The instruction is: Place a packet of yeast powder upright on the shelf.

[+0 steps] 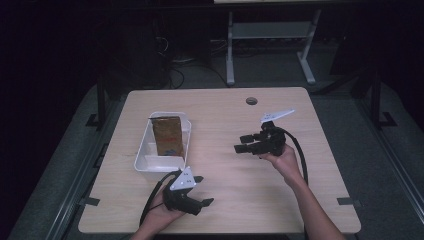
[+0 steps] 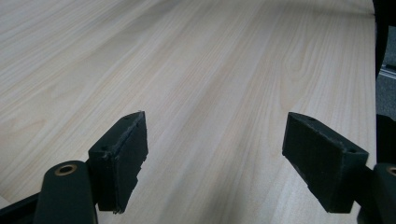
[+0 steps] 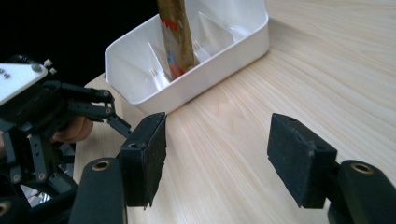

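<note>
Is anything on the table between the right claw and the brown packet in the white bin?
Nothing visible. Bare table lies between the open right claw and the white bin; only the bin's own wall fronts the brown packet.

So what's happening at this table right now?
A person holds a gripper in each hand over a wooden table. Both the left gripper and the right gripper have their jaws apart and hold nothing. A brown packet stands in a white divided bin at the table's left; the right gripper points toward it from some way off, while the left gripper sits just in front of the bin, near the table's front edge.
</note>
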